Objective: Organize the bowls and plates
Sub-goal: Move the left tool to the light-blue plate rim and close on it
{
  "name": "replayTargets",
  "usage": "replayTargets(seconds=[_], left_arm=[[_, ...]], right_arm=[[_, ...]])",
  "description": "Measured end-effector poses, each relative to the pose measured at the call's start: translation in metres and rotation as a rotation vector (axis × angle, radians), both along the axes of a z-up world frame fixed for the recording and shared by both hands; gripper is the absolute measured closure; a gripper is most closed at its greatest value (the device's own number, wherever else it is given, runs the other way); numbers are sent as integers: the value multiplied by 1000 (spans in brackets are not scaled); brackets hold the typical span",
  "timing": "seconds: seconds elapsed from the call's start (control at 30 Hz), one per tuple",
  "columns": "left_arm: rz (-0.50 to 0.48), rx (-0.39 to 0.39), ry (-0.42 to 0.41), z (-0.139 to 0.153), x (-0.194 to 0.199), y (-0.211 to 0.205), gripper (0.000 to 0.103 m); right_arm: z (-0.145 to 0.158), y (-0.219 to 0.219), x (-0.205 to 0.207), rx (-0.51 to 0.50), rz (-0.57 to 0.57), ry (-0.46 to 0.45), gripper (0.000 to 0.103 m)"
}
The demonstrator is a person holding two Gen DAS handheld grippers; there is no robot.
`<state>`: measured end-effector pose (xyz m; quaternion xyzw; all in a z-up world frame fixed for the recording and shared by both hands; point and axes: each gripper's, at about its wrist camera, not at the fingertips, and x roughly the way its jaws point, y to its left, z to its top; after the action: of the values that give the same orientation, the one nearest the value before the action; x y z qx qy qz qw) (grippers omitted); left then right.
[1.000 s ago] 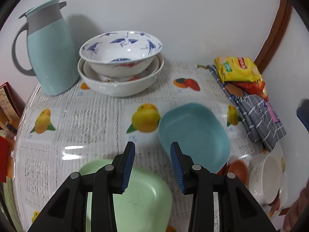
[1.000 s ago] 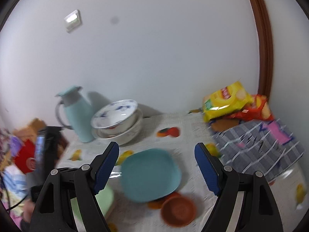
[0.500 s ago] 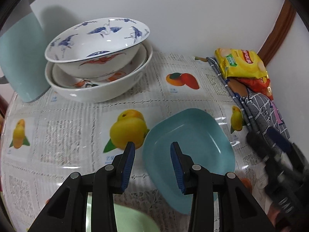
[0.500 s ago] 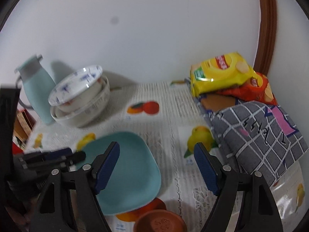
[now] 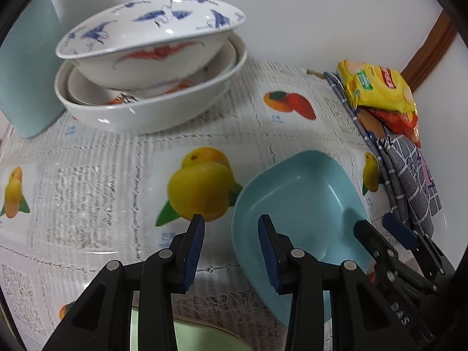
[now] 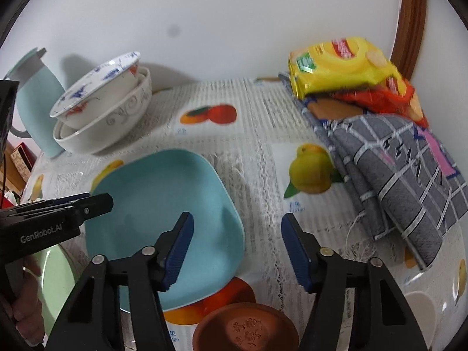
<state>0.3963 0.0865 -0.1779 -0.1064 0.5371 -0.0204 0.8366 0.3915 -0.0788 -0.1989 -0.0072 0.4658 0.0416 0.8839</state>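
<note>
Two open, empty claws, left claw [image 5: 231,228] and right claw [image 6: 237,234], flank the flat blue plate [image 6: 163,222], upturned.

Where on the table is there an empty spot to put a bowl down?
The best bare patch lies between the blue plate and the checked cloth, over the printed mango. Another lies between the stacked white bowls and the blue plate. The near edge is crowded: green plate, brown dish, small white bowl.

Bare worktop [image 6: 257,158] is lying open between the blue plate [image 6: 163,219] and the folded cloth [image 6: 395,175]; stacked bowls [image 5: 146,82] are blocking the back left, a terracotta dish [image 6: 245,330] crowding the front.
</note>
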Motion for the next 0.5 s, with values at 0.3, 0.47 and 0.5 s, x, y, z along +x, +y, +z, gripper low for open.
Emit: replayTargets(seconds=[0.3,0.47,0.5], left_arm=[[-10,13,-1,-6,2,-2,67],[-5,26,-10,-8,1,-3,78],[-9,25,-11,-8,1,-4,83]], right_arm=[[-15,-4,7,2,-32,62,74],[-24,0,10,20,-23,83,86],[-24,0,10,36,-22,86,87]])
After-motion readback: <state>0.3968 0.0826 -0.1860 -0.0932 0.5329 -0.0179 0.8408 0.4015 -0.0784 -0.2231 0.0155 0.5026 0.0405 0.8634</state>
